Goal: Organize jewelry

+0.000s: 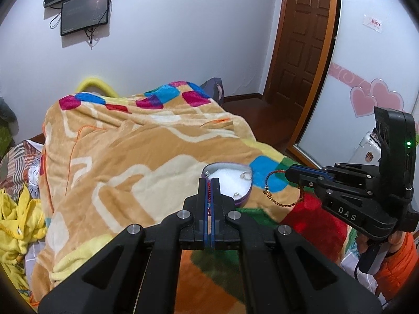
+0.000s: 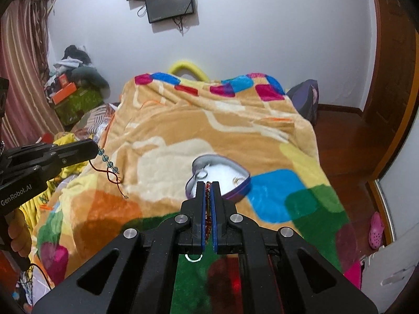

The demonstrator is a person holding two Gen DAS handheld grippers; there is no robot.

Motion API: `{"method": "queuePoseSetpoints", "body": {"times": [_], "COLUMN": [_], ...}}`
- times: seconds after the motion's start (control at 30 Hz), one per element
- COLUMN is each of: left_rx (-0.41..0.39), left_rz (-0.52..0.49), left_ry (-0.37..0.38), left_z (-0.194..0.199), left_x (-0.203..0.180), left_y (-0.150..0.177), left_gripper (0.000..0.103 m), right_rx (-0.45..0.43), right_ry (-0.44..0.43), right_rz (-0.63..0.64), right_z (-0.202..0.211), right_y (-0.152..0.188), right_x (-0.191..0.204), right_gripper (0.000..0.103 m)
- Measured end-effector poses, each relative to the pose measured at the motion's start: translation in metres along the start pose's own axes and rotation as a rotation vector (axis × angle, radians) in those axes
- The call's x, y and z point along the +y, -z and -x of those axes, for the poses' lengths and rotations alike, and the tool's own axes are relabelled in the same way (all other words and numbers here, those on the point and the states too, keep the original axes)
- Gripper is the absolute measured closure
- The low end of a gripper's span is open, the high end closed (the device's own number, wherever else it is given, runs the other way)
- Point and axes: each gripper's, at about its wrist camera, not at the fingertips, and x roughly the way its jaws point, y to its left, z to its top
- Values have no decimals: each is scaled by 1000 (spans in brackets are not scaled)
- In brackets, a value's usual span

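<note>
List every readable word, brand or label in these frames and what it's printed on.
"DAS": on the body of the right tool, seen from the left wrist.
"GenRobot.AI": on the body of the left tool, seen from the right wrist.
White sticker on the wardrobe panel: red print, too blurred to read.
Wall screens: nothing legible.

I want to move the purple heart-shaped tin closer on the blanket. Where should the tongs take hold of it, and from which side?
Grip the thin upright wall of the purple heart-shaped tin at its near rim, one finger inside and one outside, coming down from above. It lies open and flat on the patterned fleece blanket, too broad to span, and small silver rings sit on its white lining, so keep it level. Both tongs now hold bracelets.
</note>
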Motion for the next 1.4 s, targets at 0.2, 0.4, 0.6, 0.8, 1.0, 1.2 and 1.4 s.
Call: {"method": "queuePoseSetpoints", "body": {"times": [0.2,0.4,0.6,0.8,1.0,1.2,1.4], "left_rx": [-11,-19,-23,-7,22,76,143], "left_rz": [5,6,11,22,27,37,63], "left_ry": [14,18,11,11,26,53,101], "left_z": [-8,-20,-33,-52,-80,-112,-137], "left_x": [-1,-1,3,8,6,2,-1], "left_y": [-10,-23,-31,-39,-45,-43,-35], "left_gripper": [103,103,103,103,103,103,103], "right_rx": [-29,-46,-32,4,55,111,129], "right_ry": [-8,-34,-70,-120,-170,-93,-61], "right_rz": [9,20,18,-11,-56,-71,-24], "right_z": [0,-10,-30,-55,-82,-98,-96], "right_y": [-11,-19,-23,-23,-16,-9,-7], "right_x": [-2,0,2,-1,-18,-38,-41], "right_gripper": [100,100,100,100,100,100,99]}}
